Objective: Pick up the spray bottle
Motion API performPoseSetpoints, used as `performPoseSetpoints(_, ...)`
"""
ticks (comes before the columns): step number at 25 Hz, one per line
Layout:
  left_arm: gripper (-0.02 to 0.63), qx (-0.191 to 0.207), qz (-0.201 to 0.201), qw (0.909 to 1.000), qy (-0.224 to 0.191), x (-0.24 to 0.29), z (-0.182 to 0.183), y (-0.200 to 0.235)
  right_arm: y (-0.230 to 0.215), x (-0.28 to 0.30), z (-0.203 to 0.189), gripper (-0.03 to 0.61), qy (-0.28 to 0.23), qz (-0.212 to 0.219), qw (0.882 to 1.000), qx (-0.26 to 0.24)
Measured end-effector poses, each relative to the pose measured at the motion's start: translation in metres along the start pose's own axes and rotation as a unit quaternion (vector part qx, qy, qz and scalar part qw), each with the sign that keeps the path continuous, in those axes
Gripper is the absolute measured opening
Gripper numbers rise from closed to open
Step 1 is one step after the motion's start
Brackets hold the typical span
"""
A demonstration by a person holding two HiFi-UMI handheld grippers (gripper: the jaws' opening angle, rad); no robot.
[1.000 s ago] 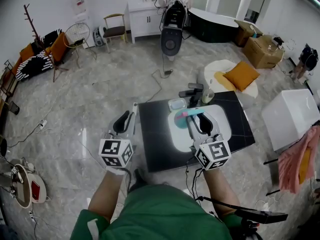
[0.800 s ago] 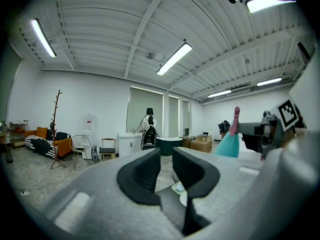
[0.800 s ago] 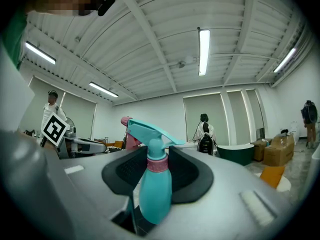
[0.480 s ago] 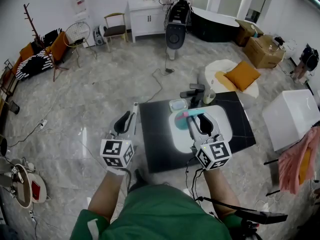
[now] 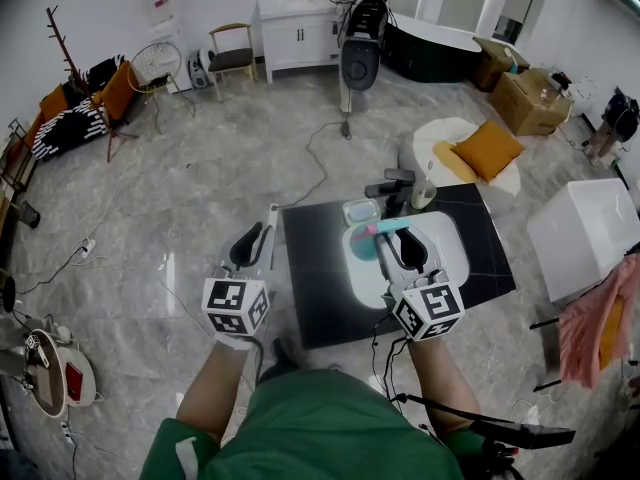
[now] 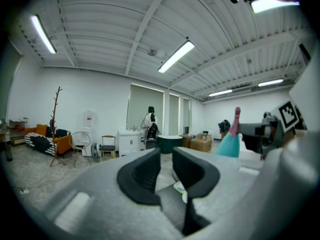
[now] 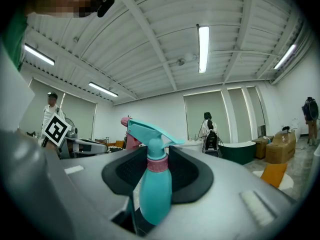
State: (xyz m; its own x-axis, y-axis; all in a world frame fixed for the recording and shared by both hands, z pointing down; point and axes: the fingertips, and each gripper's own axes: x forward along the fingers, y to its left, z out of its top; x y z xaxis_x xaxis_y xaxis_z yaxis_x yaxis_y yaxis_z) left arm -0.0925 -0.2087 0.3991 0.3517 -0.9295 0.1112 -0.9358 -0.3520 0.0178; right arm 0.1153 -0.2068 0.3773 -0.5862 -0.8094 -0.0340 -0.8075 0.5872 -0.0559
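The spray bottle [image 5: 366, 240] is teal with a pink collar and nozzle. It hangs upright above the black table [image 5: 320, 308], and my right gripper [image 5: 398, 240] is shut on it. In the right gripper view the two black pads press the bottle's neck [image 7: 155, 176] from both sides, and its trigger head points right. My left gripper [image 5: 254, 244] hovers left of the table, over the floor. A narrow gap shows between its pads [image 6: 143, 176] and nothing is in it. From the left gripper view the bottle [image 6: 230, 143] appears at the right.
A white oval tray [image 5: 452, 246] and a small clear container [image 5: 361, 211] lie on the table, with dark items and a cup [image 5: 419, 195] at its far edge. A white pouf with an orange cushion [image 5: 487, 149] and a white box [image 5: 583, 234] stand to the right.
Both grippers and the bottle stay where they were. A dark wheeled machine at the back of the room has shifted to the right.
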Motion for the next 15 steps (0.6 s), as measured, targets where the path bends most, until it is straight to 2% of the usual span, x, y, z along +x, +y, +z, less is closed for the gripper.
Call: performPoseSetpoints(15,0.069,-0.010,-0.015,0.9997,0.014,0.026,-0.009,0.050,0.007,0.051,-0.013,0.132,0.010,-0.018,1.000,0.005)
